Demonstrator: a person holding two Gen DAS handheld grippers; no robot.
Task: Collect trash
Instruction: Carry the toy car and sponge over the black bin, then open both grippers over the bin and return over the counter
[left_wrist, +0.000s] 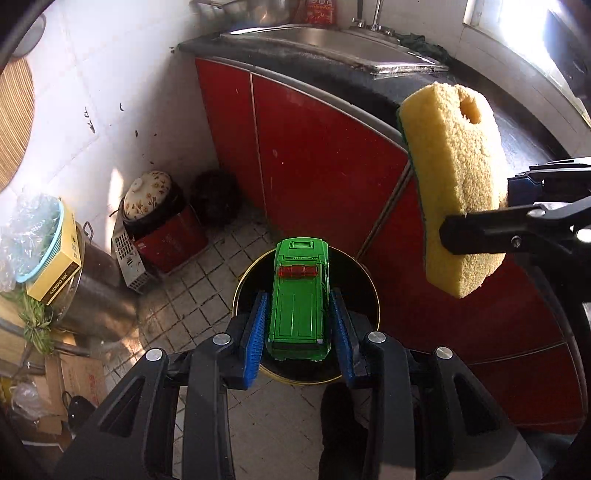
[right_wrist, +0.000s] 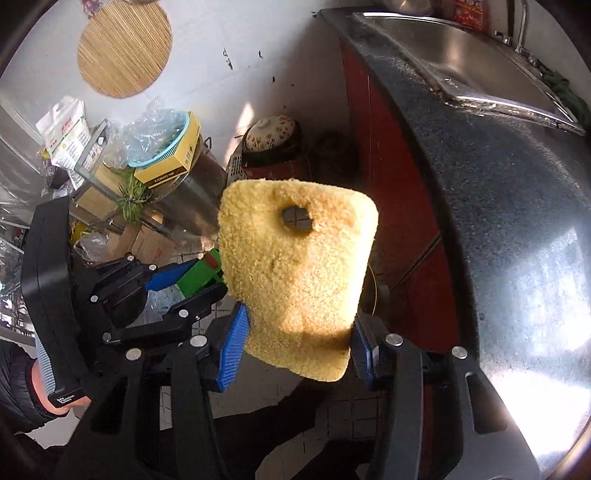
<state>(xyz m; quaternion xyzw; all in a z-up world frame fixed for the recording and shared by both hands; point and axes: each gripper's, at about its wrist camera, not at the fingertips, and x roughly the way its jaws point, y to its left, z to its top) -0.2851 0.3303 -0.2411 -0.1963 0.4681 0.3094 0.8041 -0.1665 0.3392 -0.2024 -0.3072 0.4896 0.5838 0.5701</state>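
My left gripper (left_wrist: 299, 321) is shut on a green toy car (left_wrist: 301, 295) with a red light bar, held directly above a round black bin (left_wrist: 365, 280) with a gold rim on the tiled floor. My right gripper (right_wrist: 299, 339) is shut on a yellow sponge (right_wrist: 299, 273) with a hole through it and a green backing. In the left wrist view the sponge (left_wrist: 458, 184) hangs at the right, above and right of the bin. In the right wrist view the left gripper (right_wrist: 184, 288) with the car (right_wrist: 201, 271) sits at the left of the sponge.
Red cabinet doors (left_wrist: 325, 170) stand under a dark counter (right_wrist: 498, 206) with a steel sink (left_wrist: 332, 40). A flowered ceramic pot (left_wrist: 147, 192) on a red box, a steel pot (left_wrist: 92, 295), a yellow box and cardboard boxes (left_wrist: 81, 376) crowd the left floor.
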